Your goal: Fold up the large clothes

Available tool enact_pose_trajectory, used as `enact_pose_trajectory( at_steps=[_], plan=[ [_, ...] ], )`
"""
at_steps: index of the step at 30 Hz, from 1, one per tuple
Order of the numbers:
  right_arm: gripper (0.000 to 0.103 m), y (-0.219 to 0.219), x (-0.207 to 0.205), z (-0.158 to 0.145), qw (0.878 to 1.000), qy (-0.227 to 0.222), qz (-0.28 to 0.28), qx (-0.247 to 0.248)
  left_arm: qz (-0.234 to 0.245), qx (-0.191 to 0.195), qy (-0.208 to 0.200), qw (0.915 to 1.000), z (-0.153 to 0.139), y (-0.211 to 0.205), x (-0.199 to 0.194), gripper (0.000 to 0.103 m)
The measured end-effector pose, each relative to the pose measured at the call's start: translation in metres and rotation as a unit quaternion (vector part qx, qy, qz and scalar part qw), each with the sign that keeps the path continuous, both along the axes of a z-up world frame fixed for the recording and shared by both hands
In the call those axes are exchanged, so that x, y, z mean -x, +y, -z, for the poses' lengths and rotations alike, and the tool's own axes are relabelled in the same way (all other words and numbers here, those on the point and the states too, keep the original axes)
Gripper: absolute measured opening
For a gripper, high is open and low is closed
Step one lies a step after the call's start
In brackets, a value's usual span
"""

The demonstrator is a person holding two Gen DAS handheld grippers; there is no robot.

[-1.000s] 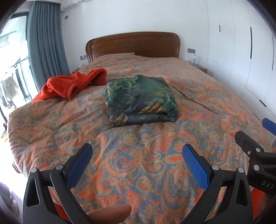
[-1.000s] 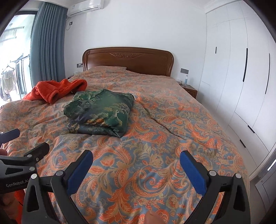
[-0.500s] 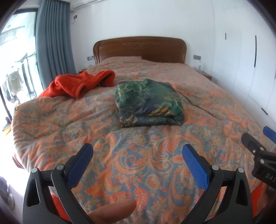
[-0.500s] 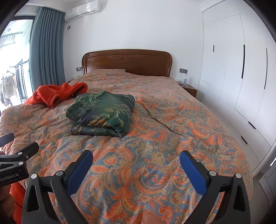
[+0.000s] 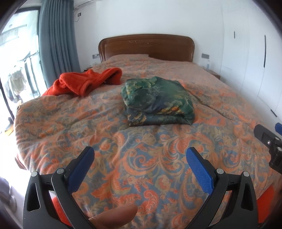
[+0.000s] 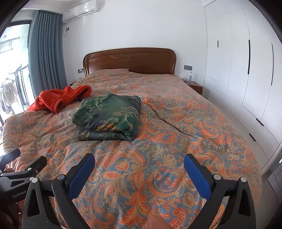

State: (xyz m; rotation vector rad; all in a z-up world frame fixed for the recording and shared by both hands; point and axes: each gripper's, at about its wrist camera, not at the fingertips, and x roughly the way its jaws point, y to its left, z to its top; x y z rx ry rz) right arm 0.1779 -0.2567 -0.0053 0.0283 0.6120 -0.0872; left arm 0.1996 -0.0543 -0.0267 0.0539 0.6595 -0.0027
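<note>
1. A green patterned garment (image 5: 156, 98) lay folded into a thick, roughly square bundle on the bed (image 5: 141, 158), near the middle of the orange-and-blue paisley cover.
2. An orange fleece garment (image 5: 84, 82) lay crumpled and unfolded just beyond the green bundle's far left corner, close to the bed's left edge; whether the two touched could not be told.
3. The left hand-held gripper (image 5: 140, 156) hovered above the foot of the bed, well short of the bundle, its blue-padded jaws spread wide and holding nothing.
4. The right hand-held gripper (image 6: 139, 158) hung alongside it over the same end of the bed, likewise released, with only the cover showing between its pads.
5. Each gripper showed at the edge of the other's view: the right one at the far right of the left wrist view, the left one at the lower left of the right wrist view.
6. A fingertip (image 5: 114, 215) showed at the bottom of the left wrist view.
7. Beyond the bed stood a wooden headboard (image 6: 129, 59), with a grey-blue curtain (image 6: 45, 52) to the left and white wardrobe doors (image 6: 246, 70) to the right.
8. An air conditioner (image 6: 80, 8) was mounted high on the wall.
</note>
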Motion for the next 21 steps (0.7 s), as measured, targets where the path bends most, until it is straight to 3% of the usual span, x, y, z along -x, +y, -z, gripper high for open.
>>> enact_pose_trajectory(
  at_steps=[6,13,21],
  plan=[
    [0.102,0.002,0.002,0.002,0.999,0.004,0.005,0.036,0.008,-0.006,0.004,0.9999,-0.005,-0.009,0.000,0.103],
    [0.102,-0.005,0.000,0.007,0.999,0.026,0.006,0.026,0.003,-0.033,-0.005,0.9994,-0.007,-0.018,0.001,0.103],
    [0.102,-0.006,0.000,0.008,0.998,0.021,0.025,0.050,0.001,-0.026,-0.003,0.9997,-0.008,-0.017,0.000,0.103]
  ],
)
